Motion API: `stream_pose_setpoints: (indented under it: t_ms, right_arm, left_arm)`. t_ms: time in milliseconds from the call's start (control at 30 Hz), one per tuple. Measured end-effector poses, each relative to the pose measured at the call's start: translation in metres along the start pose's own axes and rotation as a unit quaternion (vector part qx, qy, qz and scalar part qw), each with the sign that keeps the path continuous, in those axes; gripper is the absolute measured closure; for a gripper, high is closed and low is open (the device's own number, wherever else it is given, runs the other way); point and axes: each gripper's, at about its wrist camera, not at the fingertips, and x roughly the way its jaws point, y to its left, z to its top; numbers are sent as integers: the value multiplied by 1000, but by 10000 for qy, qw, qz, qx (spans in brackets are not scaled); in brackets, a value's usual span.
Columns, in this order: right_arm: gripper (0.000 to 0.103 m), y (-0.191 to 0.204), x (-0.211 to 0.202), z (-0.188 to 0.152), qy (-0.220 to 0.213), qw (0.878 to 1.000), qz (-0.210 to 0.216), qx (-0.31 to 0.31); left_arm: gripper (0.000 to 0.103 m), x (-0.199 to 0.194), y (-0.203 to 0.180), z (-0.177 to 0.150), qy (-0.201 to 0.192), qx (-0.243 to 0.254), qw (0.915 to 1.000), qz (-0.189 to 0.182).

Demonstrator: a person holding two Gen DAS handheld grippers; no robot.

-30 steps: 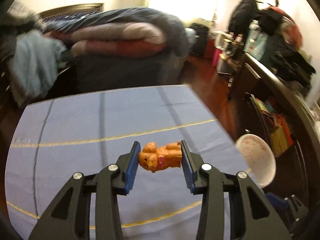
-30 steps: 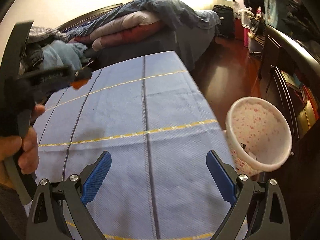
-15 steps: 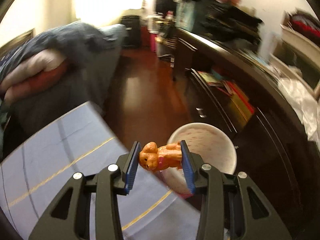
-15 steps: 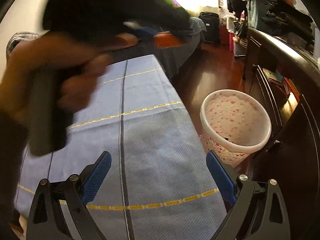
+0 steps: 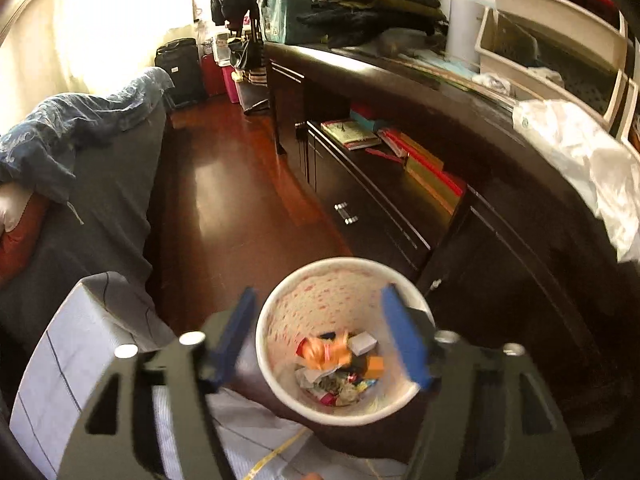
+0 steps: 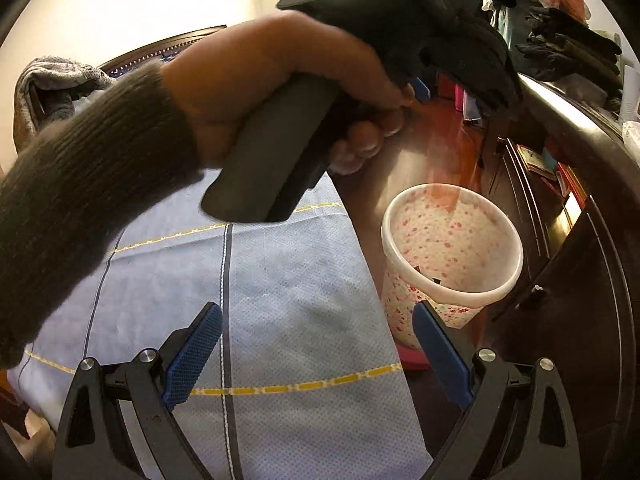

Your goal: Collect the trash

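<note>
My left gripper (image 5: 320,336) is open above a white bin with red speckles (image 5: 276,380). The orange teddy-bear toy (image 5: 326,354), blurred, lies free in the bin among paper scraps and wrappers. In the right wrist view the bin (image 6: 452,256) stands on the floor beside the blue cloth (image 6: 280,280). An orange blur streaks just above its rim. My right gripper (image 6: 316,352) is open and empty, low over the cloth. The hand with the left gripper (image 6: 320,80) is held above the bin.
A dark wooden dresser (image 5: 440,168) with books on its shelf runs along the right, close to the bin. A bed with blankets (image 5: 80,128) is on the left. Red-brown wooden floor (image 5: 224,184) lies between them.
My left gripper swung from over the cloth to above the bin, opened its jaws and let go of the orange toy, which dropped into the bin. My right gripper stayed open.
</note>
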Motion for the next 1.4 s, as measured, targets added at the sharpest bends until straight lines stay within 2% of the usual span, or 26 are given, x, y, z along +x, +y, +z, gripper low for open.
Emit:
stream_pose_setpoints:
  t_ms: [167, 300, 433, 500, 533, 633, 700, 967, 1000, 1167, 1267, 1400]
  right_arm:
    - [8, 9, -4, 1, -19, 9999, 116, -109]
    - [8, 18, -8, 6, -49, 9995, 220, -215]
    - [8, 25, -13, 11, -51, 9991, 315, -281]
    - [8, 29, -15, 13, -61, 9989, 340, -304]
    - [8, 31, -17, 13, -66, 9989, 351, -314]
    - [8, 38, -21, 18, -98, 9986, 391, -354]
    - [8, 44, -26, 21, -152, 9983, 414, -388]
    - [7, 78, -40, 40, -402, 9954, 576, -658]
    - [7, 83, -42, 43, -436, 9950, 585, -687]
    - [4, 111, -57, 57, -671, 9923, 648, -813]
    - [4, 130, -68, 61, -811, 9898, 678, -951]
    - [4, 152, -84, 64, -973, 9865, 719, -1107]
  left_arm:
    - [20, -27, 23, 1, -287, -247, 9991, 208]
    - [15, -60, 46, -11, -527, -518, 9956, 574]
    - [13, -100, 73, -32, -708, -872, 9871, 1144]
    - [11, -119, 86, -43, -746, -1062, 9801, 1501]
    - [11, -134, 94, -53, -801, -1198, 9736, 1768]
    - [9, -168, 112, -77, -912, -1571, 9585, 2197]
    - [7, -187, 123, -90, -959, -1833, 9502, 2331]
    - [4, -284, 164, -169, -1156, -2962, 9030, 2888]
    - [4, -298, 167, -180, -1171, -3083, 8951, 3000]
    - [4, -351, 167, -225, -1292, -3389, 8665, 3429]
    - [4, -381, 161, -250, -1417, -3511, 8539, 3572]
    - [4, -417, 143, -268, -1537, -3469, 8438, 3795]
